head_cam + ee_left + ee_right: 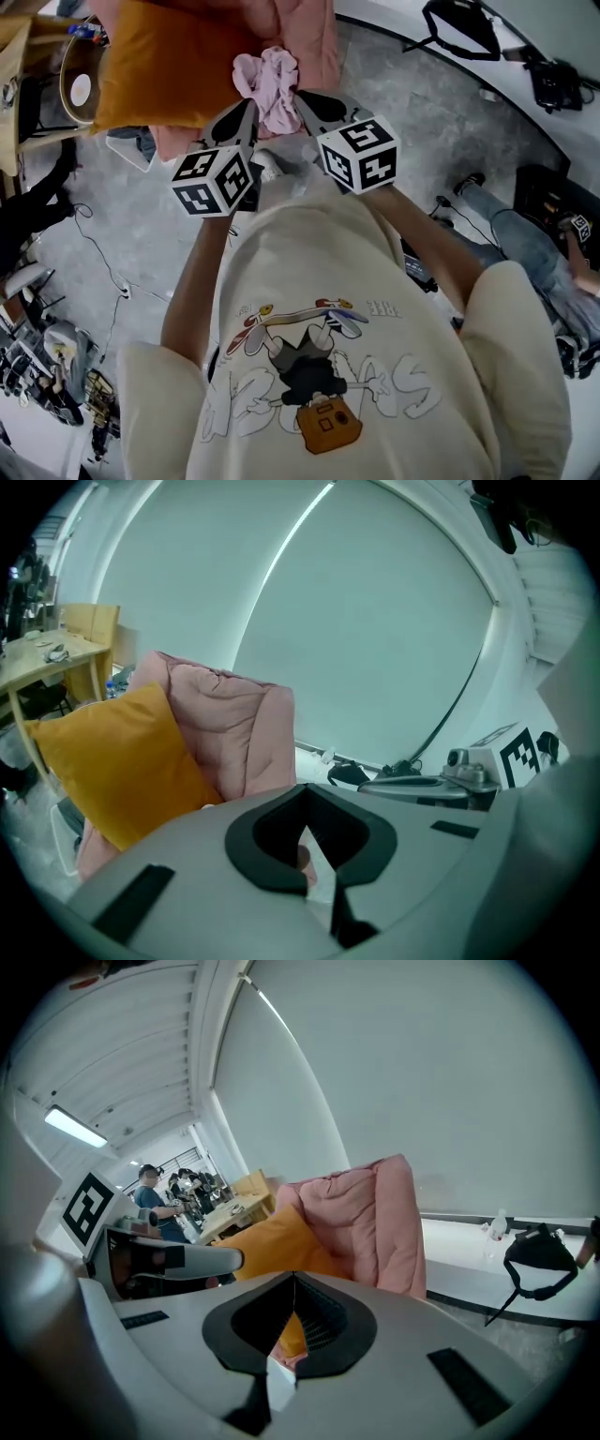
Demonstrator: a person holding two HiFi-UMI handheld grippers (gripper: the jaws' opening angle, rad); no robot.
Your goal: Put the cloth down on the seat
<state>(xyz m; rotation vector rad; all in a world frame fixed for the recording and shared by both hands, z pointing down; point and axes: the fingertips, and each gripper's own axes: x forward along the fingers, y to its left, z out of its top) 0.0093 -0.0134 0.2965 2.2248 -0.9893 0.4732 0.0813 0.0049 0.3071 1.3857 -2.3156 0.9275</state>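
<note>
Orange cushion crowds the pink chair — room beside it.

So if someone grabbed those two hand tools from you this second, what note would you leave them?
Left gripper: shut on the pink cloth.
Right gripper: shut on the same cloth, from the other side.
The cloth is bunched between them over the pink padded chair, next to the orange cushion. I can't tell whether it touches the seat.
Done: cloth gripped and brought to the chair.
Left: lower it onto the seat, open both grippers, pull back.
</note>
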